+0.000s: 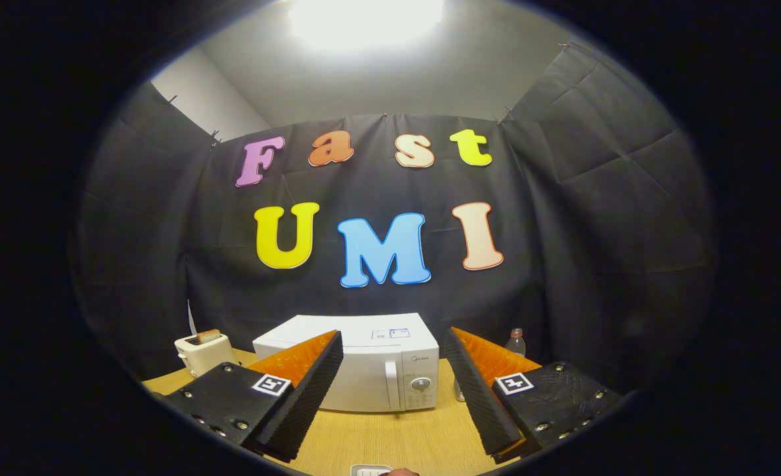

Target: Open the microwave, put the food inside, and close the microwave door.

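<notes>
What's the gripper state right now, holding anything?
Gripper: open, fingers spread wide and holding nothing, above the light wooden table; the closed white box-shaped microwave sits beyond them.

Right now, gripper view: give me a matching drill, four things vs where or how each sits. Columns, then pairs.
1. microwave
2. toaster
3. bottle
4. claw

A. standing behind the right-hand finger
B. open, fingers spread wide, holding nothing
C. on the wooden table, door shut, beyond the fingers
D. left of the microwave, a slice sticking out of its top

Pairs: 1-C, 2-D, 3-A, 4-B
</notes>
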`<action>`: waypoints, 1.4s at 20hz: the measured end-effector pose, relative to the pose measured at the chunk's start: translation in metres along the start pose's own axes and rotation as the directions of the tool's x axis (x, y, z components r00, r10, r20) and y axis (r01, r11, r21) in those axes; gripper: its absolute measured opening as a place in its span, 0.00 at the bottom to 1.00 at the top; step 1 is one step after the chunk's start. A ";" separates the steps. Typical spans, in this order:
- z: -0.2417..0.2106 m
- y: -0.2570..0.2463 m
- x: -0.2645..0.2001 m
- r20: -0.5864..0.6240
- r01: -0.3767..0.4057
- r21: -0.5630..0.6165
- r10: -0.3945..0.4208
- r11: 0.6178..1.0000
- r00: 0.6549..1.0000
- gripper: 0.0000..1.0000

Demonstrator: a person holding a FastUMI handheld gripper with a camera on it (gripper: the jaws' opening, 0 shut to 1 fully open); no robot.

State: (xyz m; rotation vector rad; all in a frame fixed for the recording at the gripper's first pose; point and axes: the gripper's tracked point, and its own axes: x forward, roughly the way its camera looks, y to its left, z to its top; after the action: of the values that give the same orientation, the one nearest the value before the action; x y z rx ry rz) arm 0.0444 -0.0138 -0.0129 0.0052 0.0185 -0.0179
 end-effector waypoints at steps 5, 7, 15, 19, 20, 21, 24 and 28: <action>-0.014 0.003 0.036 -0.028 -0.011 0.007 0.011 1.000 1.000 0.97; -0.024 0.005 0.054 -0.044 -0.017 0.004 0.017 1.000 0.999 0.97; -0.085 0.017 0.131 -0.138 -0.053 -0.040 0.047 0.998 0.989 0.97; -0.126 0.012 0.162 -0.212 -0.053 -0.052 0.041 0.997 0.976 0.97; -0.137 0.010 0.169 -0.234 -0.051 -0.052 0.038 0.997 0.971 0.97; -0.147 0.008 0.175 -0.257 -0.049 -0.052 0.034 0.997 0.966 0.97; -0.177 0.001 0.188 -0.319 -0.033 -0.047 0.016 0.998 0.948 0.88; -0.205 0.004 0.197 -0.379 -0.041 -0.030 0.027 0.999 0.925 0.78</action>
State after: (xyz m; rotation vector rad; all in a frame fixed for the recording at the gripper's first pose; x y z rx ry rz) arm 0.2377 -0.0122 -0.2210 -0.0290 0.4071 0.0184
